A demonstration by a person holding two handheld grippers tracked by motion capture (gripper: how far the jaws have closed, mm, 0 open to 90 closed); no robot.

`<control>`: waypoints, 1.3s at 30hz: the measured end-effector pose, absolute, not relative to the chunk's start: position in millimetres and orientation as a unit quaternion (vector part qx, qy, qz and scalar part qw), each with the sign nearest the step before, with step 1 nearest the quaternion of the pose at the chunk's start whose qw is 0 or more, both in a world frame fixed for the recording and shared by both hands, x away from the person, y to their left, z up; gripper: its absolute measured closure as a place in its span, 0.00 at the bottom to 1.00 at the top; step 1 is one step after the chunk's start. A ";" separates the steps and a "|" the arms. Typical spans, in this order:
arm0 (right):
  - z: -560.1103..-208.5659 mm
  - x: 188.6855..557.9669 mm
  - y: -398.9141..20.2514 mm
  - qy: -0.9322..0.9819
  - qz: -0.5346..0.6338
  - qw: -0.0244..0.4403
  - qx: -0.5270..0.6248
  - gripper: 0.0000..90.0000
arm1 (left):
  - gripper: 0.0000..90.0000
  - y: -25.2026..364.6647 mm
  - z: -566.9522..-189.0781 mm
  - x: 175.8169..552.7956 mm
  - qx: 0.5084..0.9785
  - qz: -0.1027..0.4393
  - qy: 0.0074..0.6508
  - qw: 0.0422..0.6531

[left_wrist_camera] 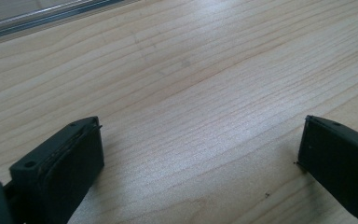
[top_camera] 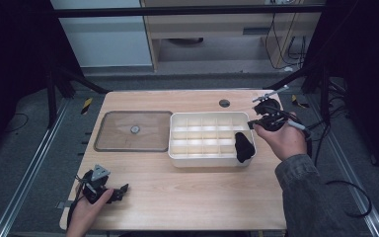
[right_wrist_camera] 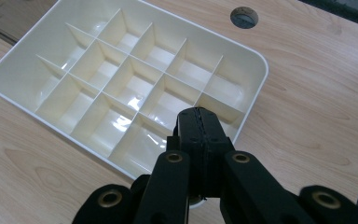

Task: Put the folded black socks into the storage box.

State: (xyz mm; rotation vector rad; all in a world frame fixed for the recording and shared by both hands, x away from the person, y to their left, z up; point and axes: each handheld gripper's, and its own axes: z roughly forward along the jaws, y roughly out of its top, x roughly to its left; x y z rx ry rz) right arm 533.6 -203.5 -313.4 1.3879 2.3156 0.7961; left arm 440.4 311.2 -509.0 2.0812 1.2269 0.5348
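High view: above, facing forward-down over divided tray (top_camera: 197, 159). Right gripper view: close above same tray (right_wrist_camera: 9, 93). Left gripper view: near tabletop.

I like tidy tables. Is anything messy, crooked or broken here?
Nothing stands out. The tray sits straight on the table, and the compartments that show are bare and unbroken. The lid lies flat just left of the tray, not on it. Nothing is spilled.
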 end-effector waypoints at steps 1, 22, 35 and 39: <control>-314.5 534.0 -203.2 0.812 0.279 0.160 0.487 1.00 | 0.00 310.9 -509.1 440.4 0.793 0.205 0.470 0.329; -358.8 544.4 -185.3 0.826 0.258 0.122 0.487 1.00 | 0.00 311.3 -508.9 440.5 0.795 0.205 0.468 0.327; -378.3 558.7 -192.7 0.818 0.239 0.119 0.509 1.00 | 0.00 311.6 -508.7 440.6 0.797 0.205 0.467 0.325; -383.6 560.6 -194.4 0.818 0.231 0.120 0.513 1.00 | 0.00 311.5 -508.8 440.6 0.796 0.205 0.467 0.326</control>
